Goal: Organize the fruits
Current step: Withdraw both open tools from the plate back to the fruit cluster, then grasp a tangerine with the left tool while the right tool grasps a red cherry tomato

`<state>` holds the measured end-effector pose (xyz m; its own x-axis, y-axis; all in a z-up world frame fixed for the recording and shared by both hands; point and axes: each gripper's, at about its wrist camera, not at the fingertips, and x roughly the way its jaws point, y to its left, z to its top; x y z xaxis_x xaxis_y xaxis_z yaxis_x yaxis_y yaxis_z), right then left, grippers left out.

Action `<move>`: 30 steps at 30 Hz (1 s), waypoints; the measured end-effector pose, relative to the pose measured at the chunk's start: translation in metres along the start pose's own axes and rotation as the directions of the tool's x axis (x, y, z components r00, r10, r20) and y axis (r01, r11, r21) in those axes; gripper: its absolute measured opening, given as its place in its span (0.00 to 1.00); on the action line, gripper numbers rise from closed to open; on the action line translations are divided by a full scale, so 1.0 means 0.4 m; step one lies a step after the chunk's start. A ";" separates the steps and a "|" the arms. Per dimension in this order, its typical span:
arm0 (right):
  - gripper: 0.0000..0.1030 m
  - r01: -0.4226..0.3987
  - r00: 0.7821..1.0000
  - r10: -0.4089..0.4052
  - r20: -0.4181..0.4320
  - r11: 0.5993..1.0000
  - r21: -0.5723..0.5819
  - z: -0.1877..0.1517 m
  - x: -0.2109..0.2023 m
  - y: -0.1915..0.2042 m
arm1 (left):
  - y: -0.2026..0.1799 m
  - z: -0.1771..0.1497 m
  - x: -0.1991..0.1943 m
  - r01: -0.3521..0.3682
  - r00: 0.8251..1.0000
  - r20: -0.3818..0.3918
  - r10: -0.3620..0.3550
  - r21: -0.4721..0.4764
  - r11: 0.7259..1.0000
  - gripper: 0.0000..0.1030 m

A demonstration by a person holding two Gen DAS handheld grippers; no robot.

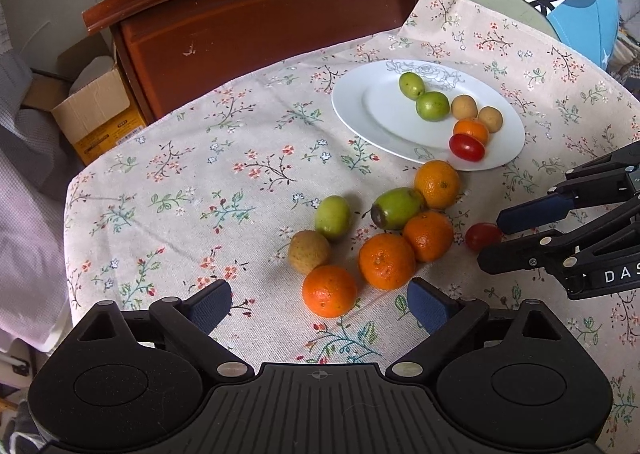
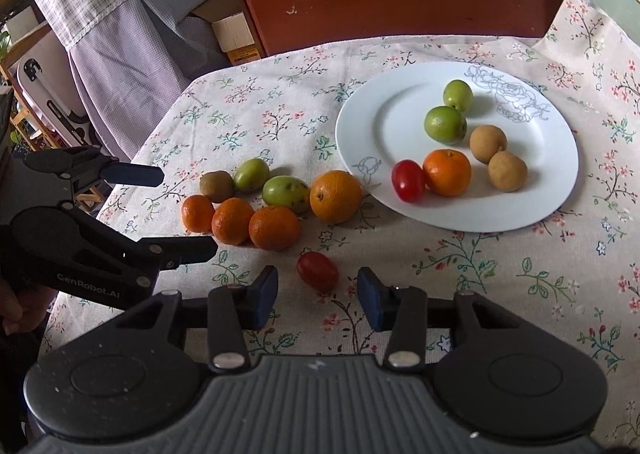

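6 fruits already sit on the white plate [image 2: 360, 126]: 2 green, 2 brown, 1 orange, 1 red. 8 wait on the floral tablecloth [image 1: 200, 174], so i judge it not quite half done. my right gripper [image 2: 318, 290] hangs with its jaws apart around the loose cherry tomato [image 2: 318, 271], not pressing it. my left gripper [image 1: 320, 304] is spread wide and empty, just short of the nearest orange [image 1: 329, 291]. behind the table stand a wooden cabinet [image 1: 260, 14] and a cardboard box [image 1: 96, 114].

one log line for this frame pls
left gripper: open, at nearest orange | right gripper: open, around loose cherry tomato | plate: six fruits | tablecloth: eight loose
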<state>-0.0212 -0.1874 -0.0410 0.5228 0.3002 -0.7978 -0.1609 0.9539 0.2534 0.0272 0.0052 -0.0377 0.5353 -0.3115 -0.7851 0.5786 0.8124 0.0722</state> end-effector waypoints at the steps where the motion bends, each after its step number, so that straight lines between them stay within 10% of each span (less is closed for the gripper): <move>1: 0.39 0.006 1.000 -0.006 0.002 1.000 -0.013 -0.001 0.000 0.003 | 0.002 0.000 0.004 0.007 1.000 -0.003 -0.007 -0.007 1.000 0.88; 20: 0.21 0.032 0.999 -0.032 0.006 0.999 -0.014 0.002 0.004 -0.002 | 0.019 0.006 0.018 0.104 0.994 -0.011 -0.106 -0.070 0.992 0.30; 30: 0.20 0.007 1.000 -0.007 0.008 1.000 0.008 0.006 0.000 -0.002 | 0.002 0.015 -0.003 0.093 0.995 -0.017 -0.094 -0.066 0.993 0.26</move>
<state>-0.0191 -0.1881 -0.0397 0.5302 0.2936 -0.7954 -0.1508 0.9558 0.2522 0.0307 0.0031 -0.0330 0.4677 -0.3781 -0.7989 0.5839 0.8108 -0.0418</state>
